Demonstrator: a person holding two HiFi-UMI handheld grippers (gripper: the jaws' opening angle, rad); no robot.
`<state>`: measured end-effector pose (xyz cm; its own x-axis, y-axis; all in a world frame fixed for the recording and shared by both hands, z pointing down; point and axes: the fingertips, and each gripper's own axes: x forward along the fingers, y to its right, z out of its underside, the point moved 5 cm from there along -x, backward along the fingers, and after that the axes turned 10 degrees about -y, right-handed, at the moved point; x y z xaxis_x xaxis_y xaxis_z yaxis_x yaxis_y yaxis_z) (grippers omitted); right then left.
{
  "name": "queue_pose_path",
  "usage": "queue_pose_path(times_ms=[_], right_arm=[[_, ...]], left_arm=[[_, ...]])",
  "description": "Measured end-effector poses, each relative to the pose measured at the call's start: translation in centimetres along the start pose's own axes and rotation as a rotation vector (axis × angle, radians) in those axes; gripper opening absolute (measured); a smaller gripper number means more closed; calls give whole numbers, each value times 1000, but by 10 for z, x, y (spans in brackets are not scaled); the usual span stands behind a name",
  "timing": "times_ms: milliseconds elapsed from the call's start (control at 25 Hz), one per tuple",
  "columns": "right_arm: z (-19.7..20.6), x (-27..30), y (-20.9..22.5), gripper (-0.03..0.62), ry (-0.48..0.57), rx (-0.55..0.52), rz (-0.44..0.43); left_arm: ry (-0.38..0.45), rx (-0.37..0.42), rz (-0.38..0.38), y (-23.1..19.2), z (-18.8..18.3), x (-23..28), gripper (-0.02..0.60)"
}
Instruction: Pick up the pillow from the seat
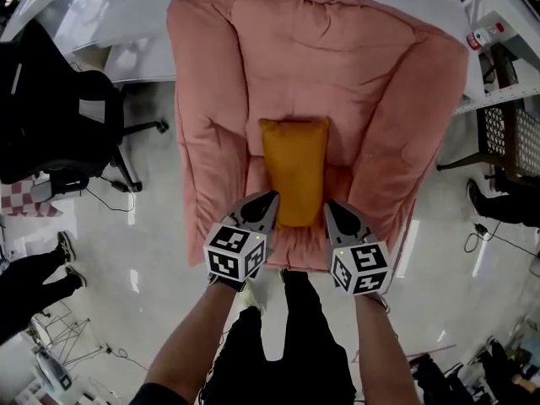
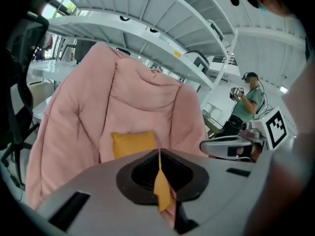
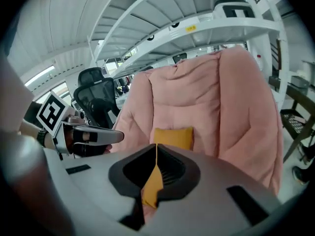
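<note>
An orange pillow (image 1: pixel 294 167) lies lengthwise on the seat of a pink padded armchair (image 1: pixel 211 99), its far end against the backrest. My left gripper (image 1: pixel 268 199) sits at the pillow's near left edge and my right gripper (image 1: pixel 331 207) at its near right edge, both angled inward. In the left gripper view the jaws (image 2: pixel 159 154) are shut with a strip of orange fabric pinched between them, and the pillow's far end (image 2: pixel 133 144) shows beyond. The right gripper view shows the same: jaws (image 3: pixel 156 149) shut on orange fabric, with the pillow (image 3: pixel 173 137) behind.
A black office chair (image 1: pixel 59 116) stands left of the armchair, by a white table (image 1: pixel 110 24). A dark mesh chair (image 1: pixel 506 133) is at the right. A person (image 2: pixel 248 104) stands beyond the armchair's right side. Another person's legs (image 1: pixel 34 285) show at the left on the glossy floor.
</note>
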<state>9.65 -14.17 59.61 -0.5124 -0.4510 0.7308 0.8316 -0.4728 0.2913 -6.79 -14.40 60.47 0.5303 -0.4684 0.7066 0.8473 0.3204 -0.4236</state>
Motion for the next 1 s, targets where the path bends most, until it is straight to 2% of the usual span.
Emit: queue_pose_path(times_ms=[240,280,360,440,560,800,1000], right_arm=[[33,54,29,5,-68,12,-11],[39,62,32,5,-85,18,-10],[51,76,38,6,-121,26,-13],[58,90,44,8,-149,27,-24],[68,106,50,74,-184,31,-50],[89,127,65,141,-233,49,-69],[96,148,74,196,-264,78,-108]], left_arm=[[-79,-48,-10,-31,33,50,14],[-100,-52,-8,-35,40,57,39],[-140,-63,-1,-43,53,70,128],[-163,-71,-7,-53,62,83,168],[-176,-122,-8,-68,72,98,195],[-174,-238,17,-90,84,124,212],[-173,-267,67,-98,84,142,236]])
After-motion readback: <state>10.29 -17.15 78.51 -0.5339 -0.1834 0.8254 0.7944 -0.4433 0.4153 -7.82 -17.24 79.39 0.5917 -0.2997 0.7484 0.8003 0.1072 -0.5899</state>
